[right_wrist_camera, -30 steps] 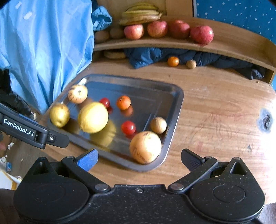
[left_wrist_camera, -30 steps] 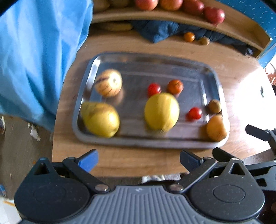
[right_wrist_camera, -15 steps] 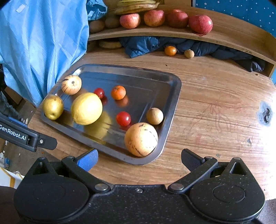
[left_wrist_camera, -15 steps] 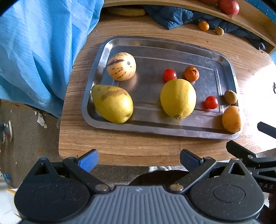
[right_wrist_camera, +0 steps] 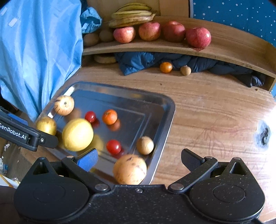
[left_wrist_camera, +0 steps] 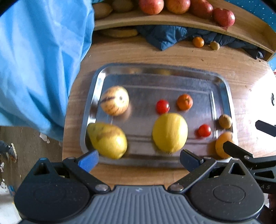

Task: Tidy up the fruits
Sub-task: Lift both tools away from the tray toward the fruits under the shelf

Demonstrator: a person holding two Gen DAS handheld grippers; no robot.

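Note:
A steel tray (left_wrist_camera: 155, 68) lies on the wooden table with several fruits in it: a striped melon (left_wrist_camera: 114, 100), a yellow pear (left_wrist_camera: 107, 140), a big yellow lemon (left_wrist_camera: 169, 132), two cherry tomatoes (left_wrist_camera: 162, 106), a tangerine (left_wrist_camera: 185, 102), a small brown fruit (left_wrist_camera: 225, 121) and a tan speckled fruit (right_wrist_camera: 130, 169). My left gripper (left_wrist_camera: 138, 161) hangs open over the tray's near rim, empty. My right gripper (right_wrist_camera: 138, 160) is open at the tray's right corner (right_wrist_camera: 165, 120), with the tan fruit just ahead between its fingers, untouched.
A curved wooden shelf (right_wrist_camera: 224, 50) at the back carries apples (right_wrist_camera: 150, 31) and bananas (right_wrist_camera: 132, 15). Under it lie a dark jacket (right_wrist_camera: 138, 62), a loose tangerine (right_wrist_camera: 166, 67) and a brown fruit (right_wrist_camera: 185, 70). Blue cloth (right_wrist_camera: 34, 51) hangs left, beside the table edge.
Both grippers have come in lower and closer to the tray. The tan fruit now sits between the right gripper's fingers. The fruits lie where they did.

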